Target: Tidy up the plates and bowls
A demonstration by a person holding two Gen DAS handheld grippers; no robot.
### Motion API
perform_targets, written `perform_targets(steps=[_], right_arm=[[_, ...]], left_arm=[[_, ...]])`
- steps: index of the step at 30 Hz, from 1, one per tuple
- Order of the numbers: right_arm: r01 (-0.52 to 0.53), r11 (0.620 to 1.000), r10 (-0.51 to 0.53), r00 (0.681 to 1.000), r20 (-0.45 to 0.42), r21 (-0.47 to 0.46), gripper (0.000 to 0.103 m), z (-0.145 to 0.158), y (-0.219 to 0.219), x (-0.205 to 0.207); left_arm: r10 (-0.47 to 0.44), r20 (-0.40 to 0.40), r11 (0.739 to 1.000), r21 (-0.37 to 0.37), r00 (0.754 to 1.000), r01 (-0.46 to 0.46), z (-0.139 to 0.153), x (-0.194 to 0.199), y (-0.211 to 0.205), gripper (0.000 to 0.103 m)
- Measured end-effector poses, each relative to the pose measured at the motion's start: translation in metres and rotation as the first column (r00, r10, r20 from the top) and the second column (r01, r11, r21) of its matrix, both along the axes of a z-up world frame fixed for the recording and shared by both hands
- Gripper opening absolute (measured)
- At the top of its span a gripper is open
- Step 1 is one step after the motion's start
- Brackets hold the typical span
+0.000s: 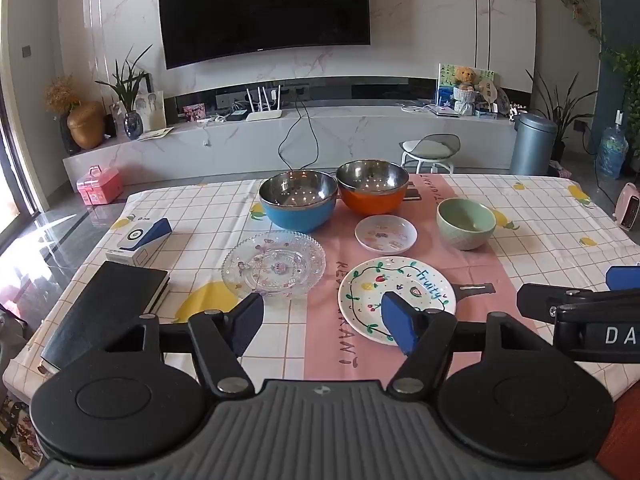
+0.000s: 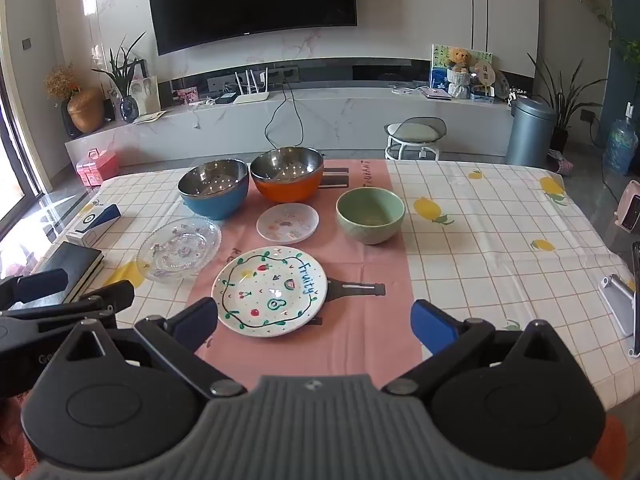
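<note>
The left gripper (image 1: 324,322) hangs above the near edge of the table (image 2: 500,240) with its two blue-padded fingers spread wide apart and nothing between them; its right pad overlaps the near rim of the white "Fruity" plate (image 1: 396,298) in the view, though whether it touches the plate cannot be told; the right gripper (image 2: 316,326) likewise stands fully apart and empty, its pads flanking the near side of the same plate without visible contact; each gripper shows at the edge of the other's view, side by side; on the pink strip of the tablecloth (image 2: 352,344) the Fruity plate lies nearest, a small patterned saucer (image 2: 287,223) sits just beyond it, and a green ceramic bowl (image 2: 370,214) stands to the saucer's right; a clear glass plate (image 2: 179,249) lies to the left on the checked cloth; at the far side a blue steel bowl (image 2: 214,193) and an orange steel bowl (image 2: 287,179) stand upright, touching or nearly so; a black notebook (image 1: 108,304) and a small white-and-blue box (image 1: 140,242) lie at the left edge
</note>
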State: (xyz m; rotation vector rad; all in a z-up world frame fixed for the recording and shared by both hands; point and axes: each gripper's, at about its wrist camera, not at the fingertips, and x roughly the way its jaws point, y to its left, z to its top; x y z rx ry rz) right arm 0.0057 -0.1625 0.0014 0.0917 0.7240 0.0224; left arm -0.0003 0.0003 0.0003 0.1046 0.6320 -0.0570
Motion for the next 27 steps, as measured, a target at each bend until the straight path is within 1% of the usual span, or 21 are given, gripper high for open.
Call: perform_targets(steps=[2, 3, 4, 8, 13, 27], right_arm=[[0.002, 1.000, -0.002, 1.000, -0.004, -0.001, 0.101, 0.000, 0.000, 0.000], [0.000, 1.000, 0.000, 1.000, -0.002, -0.003, 0.101, 0.000, 0.000, 0.000], [0.000, 1.000, 0.000, 1.000, -0.001, -0.006, 0.101, 0.001, 0.001, 0.000], [0.002, 1.000, -0.002, 1.000, -0.007, -0.003, 0.101, 0.000, 0.001, 0.000], [0.004, 1.000, -0.004, 1.000, -0.016, -0.003, 0.101, -0.005, 0.001, 0.001], [0.004, 1.000, -0.004, 1.000, -0.024, 0.002, 0.101, -0.005, -0.003, 0.002]], left_arm=[[0.006, -0.005, 1.000, -0.016, 1.000, -0.006, 0.000, -0.001, -0.001, 0.078], [0.012, 0.003, 0.999, -0.040, 1.000, -0.012, 0.001, -0.003, 0.005, 0.078], [0.012, -0.011, 0.998, -0.054, 1.000, -0.013, 0.001, -0.002, 0.009, 0.077], [0.024, 0.008, 0.999, -0.022, 1.000, -0.024, 0.000, -0.004, 0.005, 0.077], [0.020, -0.011, 0.998, -0.053, 1.000, -0.021, 0.001, -0.001, 0.008, 0.077], [0.008, -0.045, 0.998, -0.068, 0.999, -0.011, -0.005, 0.000, 0.005, 0.077]])
